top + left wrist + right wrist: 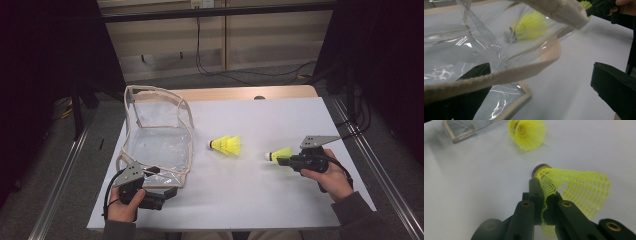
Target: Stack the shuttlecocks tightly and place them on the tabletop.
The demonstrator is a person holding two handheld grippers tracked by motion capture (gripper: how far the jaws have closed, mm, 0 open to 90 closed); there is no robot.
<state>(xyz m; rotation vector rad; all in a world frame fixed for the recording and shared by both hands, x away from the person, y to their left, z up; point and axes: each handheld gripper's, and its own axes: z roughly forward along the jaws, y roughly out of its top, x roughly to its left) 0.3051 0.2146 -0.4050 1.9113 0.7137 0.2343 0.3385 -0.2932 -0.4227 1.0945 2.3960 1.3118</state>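
A clear plastic bag (157, 137) with beige trim stands at the left of the white sheet, its mouth sagging open. At the bag's near corner my left gripper (167, 192) is open; the bag's beige strap (506, 76) runs across between its wide-apart jaws, and the left jaw lies behind the plastic. My right gripper (284, 160) is shut on the mesh skirt of a yellow shuttlecock (574, 187), held low over the sheet with its cork pointing left. A second yellow shuttlecock (226, 145) lies on the sheet between the bag and the right gripper.
A white sheet (250, 195) covers most of the wooden table (240, 93). Metal rails run along both sides of the table. Cables trail on the floor behind it, and the surroundings are dark.
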